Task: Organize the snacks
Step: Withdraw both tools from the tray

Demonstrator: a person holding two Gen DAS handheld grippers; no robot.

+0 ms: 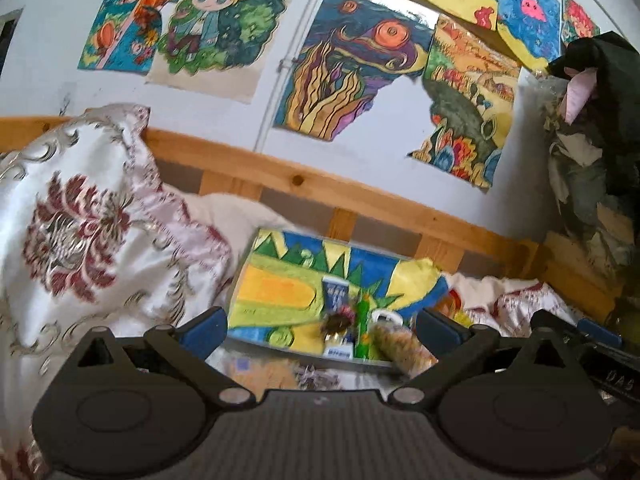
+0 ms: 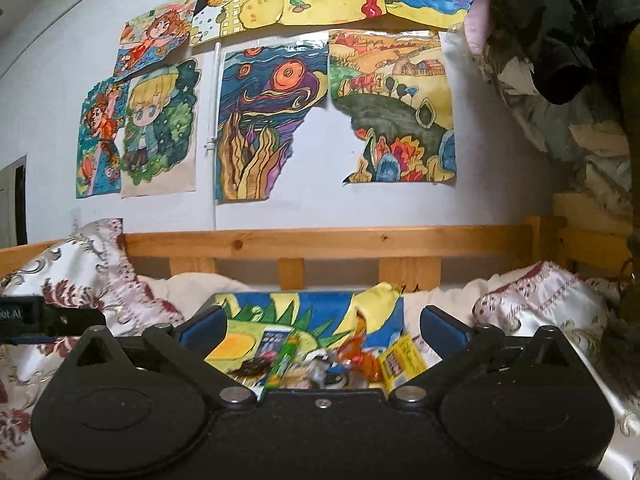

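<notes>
Several snacks lie in a loose heap on a colourful painted board (image 1: 276,280) (image 2: 244,316) on the bed. Among them are a blue packet (image 1: 335,295) (image 2: 274,342), a green stick pack (image 1: 364,320) (image 2: 285,360), a speckled roll (image 1: 400,346), an orange packet (image 2: 362,356) and a yellow packet (image 2: 402,360). My left gripper (image 1: 320,316) is open and short of the heap, with nothing between its blue pads (image 1: 204,330). My right gripper (image 2: 322,314) is wide open too, just in front of the snacks and holding nothing.
A patterned white and red pillow (image 1: 80,220) (image 2: 92,276) leans at the left, and another cushion (image 2: 540,300) lies at the right. A wooden bed rail (image 1: 320,184) (image 2: 320,244) runs behind, under wall drawings. Piled clothes (image 1: 592,128) (image 2: 560,40) hang at the right.
</notes>
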